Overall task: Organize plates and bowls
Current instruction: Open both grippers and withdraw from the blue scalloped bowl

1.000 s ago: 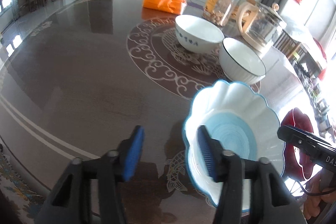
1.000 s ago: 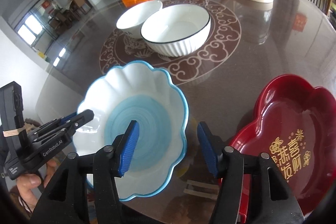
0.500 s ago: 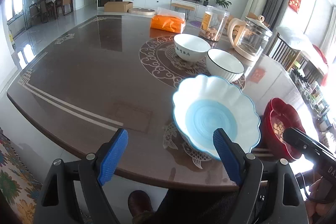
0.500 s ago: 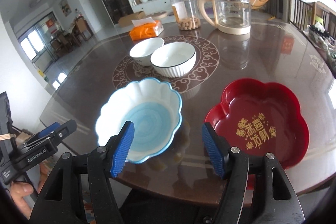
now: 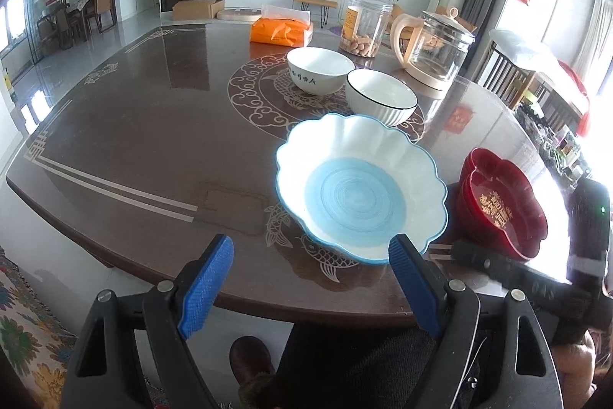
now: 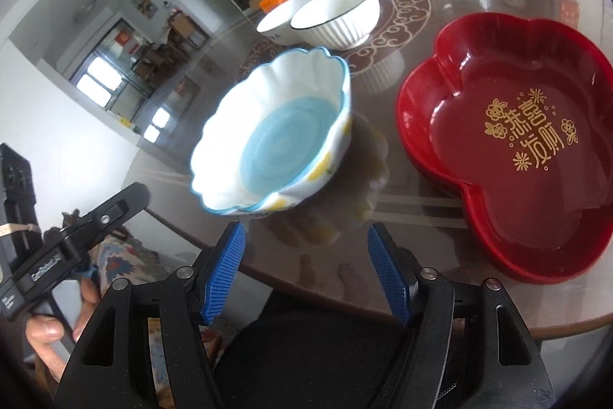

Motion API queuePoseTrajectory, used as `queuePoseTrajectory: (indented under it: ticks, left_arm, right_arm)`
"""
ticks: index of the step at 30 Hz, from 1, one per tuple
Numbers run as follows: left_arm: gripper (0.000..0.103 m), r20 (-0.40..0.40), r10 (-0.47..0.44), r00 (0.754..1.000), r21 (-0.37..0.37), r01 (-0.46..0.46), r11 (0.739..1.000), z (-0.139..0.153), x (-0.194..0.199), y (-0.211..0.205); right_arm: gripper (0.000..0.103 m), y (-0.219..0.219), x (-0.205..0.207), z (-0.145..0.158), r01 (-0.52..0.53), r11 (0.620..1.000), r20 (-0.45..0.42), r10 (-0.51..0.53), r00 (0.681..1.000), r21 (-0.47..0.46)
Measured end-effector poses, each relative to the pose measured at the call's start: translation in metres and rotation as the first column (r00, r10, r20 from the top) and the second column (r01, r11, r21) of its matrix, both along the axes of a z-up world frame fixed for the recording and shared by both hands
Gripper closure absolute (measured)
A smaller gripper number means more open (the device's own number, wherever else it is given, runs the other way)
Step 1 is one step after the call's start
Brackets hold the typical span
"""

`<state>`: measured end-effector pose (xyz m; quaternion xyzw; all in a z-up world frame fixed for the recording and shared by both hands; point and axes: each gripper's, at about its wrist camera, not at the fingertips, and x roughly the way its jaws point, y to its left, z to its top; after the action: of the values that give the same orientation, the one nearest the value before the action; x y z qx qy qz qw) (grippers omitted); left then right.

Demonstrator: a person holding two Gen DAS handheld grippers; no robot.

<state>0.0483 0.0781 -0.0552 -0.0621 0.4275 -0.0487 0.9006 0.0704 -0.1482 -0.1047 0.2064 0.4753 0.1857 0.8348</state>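
A scalloped white bowl with a blue centre [image 5: 360, 186] [image 6: 276, 133] stands near the table's front edge. Just right of it lies a red flower-shaped dish with gold writing [image 5: 502, 206] [image 6: 517, 140], apparently on top of a second red one. Farther back, side by side, are a white bowl with writing [image 5: 320, 69] [image 6: 279, 14] and a black-rimmed white bowl [image 5: 381, 96] [image 6: 337, 14]. My left gripper [image 5: 310, 278] hangs open off the table's front edge, short of the scalloped bowl. My right gripper [image 6: 306, 255] is also open and empty, in front of the gap between scalloped bowl and red dish.
The dark glossy table [image 5: 134, 140] carries a glass kettle [image 5: 436, 52], a clear jar of snacks [image 5: 364, 29] and an orange tissue pack [image 5: 281, 31] at the back. A person's lap and a shoe [image 5: 249, 359] show below the front edge.
Both grippers straddled the scalloped bowl's rim a second ago. They have since widened and drawn back past the table's edge, leaving the bowl standing. The right one has lately dipped back closer.
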Motion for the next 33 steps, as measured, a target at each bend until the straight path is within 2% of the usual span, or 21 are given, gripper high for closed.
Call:
queuePoseTrajectory:
  ticks: [2, 4, 5, 8, 10, 13, 18, 22, 26, 33]
  left_arm:
    - [0.02, 0.001, -0.004, 1.0, 0.001, 0.004, 1.0, 0.0, -0.002, -0.001]
    - [0.02, -0.004, -0.007, 1.0, -0.007, 0.007, 1.0, 0.0, -0.003, -0.002]
    - [0.02, -0.004, -0.01, 1.0, -0.01, 0.01, 1.0, -0.001, -0.004, -0.002]
    - [0.02, -0.01, -0.012, 1.0, -0.012, 0.012, 1.0, -0.004, -0.003, -0.004]
    - [0.02, -0.019, -0.01, 1.0, -0.022, 0.01, 1.0, -0.006, -0.002, -0.004]
    - [0.02, -0.031, -0.013, 0.999, -0.033, 0.012, 0.999, -0.006, -0.003, -0.002]
    - [0.02, -0.02, 0.012, 1.0, -0.002, -0.012, 1.0, -0.004, -0.006, 0.003]
    - [0.02, -0.024, 0.042, 0.999, 0.017, -0.042, 0.999, -0.005, -0.005, 0.01]
    - [0.02, -0.031, 0.083, 0.996, 0.074, -0.08, 0.994, -0.007, -0.001, 0.015]
    - [0.02, -0.031, 0.122, 0.992, 0.134, -0.117, 0.984, -0.009, 0.002, 0.024]
  right_arm:
    - [0.034, -0.021, 0.002, 0.004, 0.192, 0.976, 0.045, -0.188, 0.981, -0.107]
    - [0.032, -0.031, 0.005, 0.011, 0.28, 0.938, 0.1, -0.265, 0.959, -0.205]
    - [0.032, -0.033, 0.004, 0.017, 0.28, 0.937, 0.116, -0.26, 0.958, -0.21]
    - [0.032, -0.027, -0.001, 0.03, 0.153, 0.985, 0.111, -0.143, 0.983, -0.085]
    - [0.032, -0.019, -0.012, 0.039, 0.125, 0.989, 0.141, -0.113, 0.983, -0.081]
    - [0.032, -0.009, -0.022, 0.046, 0.098, 0.991, 0.166, -0.081, 0.983, -0.095]
    - [0.032, 0.002, -0.029, 0.051, 0.08, 0.985, 0.193, -0.049, 0.98, -0.155]
    - [0.032, 0.008, -0.029, 0.054, 0.07, 0.969, 0.205, -0.021, 0.979, -0.237]
    - [0.032, 0.014, -0.032, 0.057, 0.057, 0.945, 0.207, 0.012, 0.978, -0.321]
    - [0.032, 0.014, -0.036, 0.058, 0.043, 0.94, 0.204, 0.029, 0.979, -0.339]
